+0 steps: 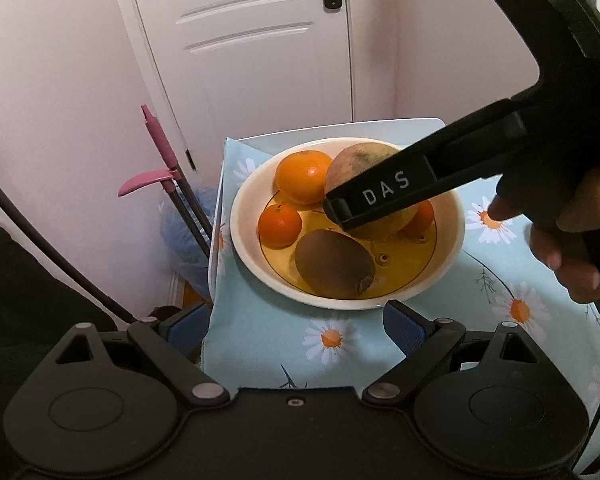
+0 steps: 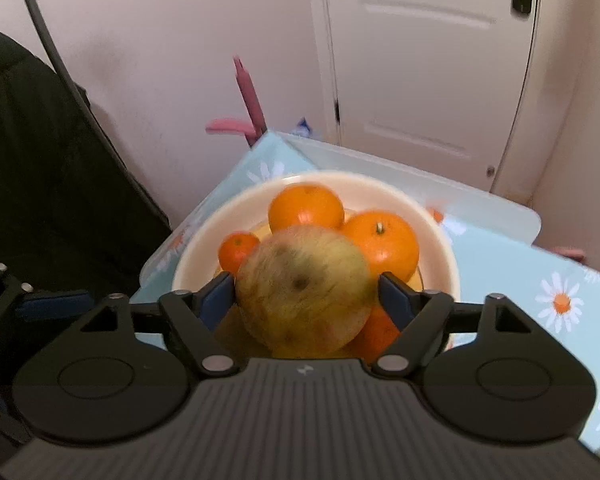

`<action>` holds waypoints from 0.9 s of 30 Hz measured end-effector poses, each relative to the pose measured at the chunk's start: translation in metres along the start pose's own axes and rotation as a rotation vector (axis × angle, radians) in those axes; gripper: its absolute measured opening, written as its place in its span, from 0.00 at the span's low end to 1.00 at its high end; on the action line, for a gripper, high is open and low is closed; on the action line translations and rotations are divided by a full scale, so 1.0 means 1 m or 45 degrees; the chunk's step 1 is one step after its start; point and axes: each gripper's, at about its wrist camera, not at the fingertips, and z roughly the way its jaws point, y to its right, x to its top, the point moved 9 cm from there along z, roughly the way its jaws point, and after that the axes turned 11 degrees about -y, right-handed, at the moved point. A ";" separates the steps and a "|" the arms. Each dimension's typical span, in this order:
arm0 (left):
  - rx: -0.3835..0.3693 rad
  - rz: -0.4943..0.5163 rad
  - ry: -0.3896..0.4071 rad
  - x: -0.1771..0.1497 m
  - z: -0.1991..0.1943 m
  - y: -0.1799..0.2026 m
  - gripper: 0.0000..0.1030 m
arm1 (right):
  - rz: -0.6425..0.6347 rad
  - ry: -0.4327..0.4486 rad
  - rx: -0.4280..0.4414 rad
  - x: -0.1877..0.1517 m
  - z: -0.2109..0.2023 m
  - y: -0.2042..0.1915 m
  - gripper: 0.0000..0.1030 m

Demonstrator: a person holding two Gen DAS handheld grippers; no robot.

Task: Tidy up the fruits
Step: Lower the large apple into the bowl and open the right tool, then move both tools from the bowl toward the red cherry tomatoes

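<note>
A cream bowl [image 1: 252,196] [image 2: 432,216] stands on the daisy tablecloth. It holds two oranges [image 1: 302,176] [image 2: 306,206] [image 2: 382,242], a small tangerine [image 1: 279,225] [image 2: 236,250] and a brown kiwi [image 1: 334,264]. My right gripper [image 2: 306,294] [image 1: 340,210] is shut on a yellowish apple [image 2: 300,288] [image 1: 360,162] and holds it over the bowl's middle. My left gripper [image 1: 296,326] is open and empty, just in front of the bowl's near rim.
The blue daisy tablecloth [image 1: 340,348] covers a white table [image 1: 340,128] whose left edge drops off. A pink-handled mop [image 1: 160,148] and a blue bag [image 1: 184,232] stand to the left. A white door [image 1: 240,40] is behind.
</note>
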 end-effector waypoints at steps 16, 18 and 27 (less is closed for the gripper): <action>-0.040 0.024 0.052 0.000 -0.019 0.002 0.93 | 0.128 0.089 -0.108 -0.019 -0.055 0.015 1.00; -0.046 0.037 0.071 0.002 -0.023 0.003 0.93 | 0.152 0.102 -0.119 -0.023 -0.065 0.017 1.00; -0.085 0.088 0.156 0.014 -0.051 0.020 0.93 | 0.244 0.155 -0.175 -0.045 -0.116 0.039 1.00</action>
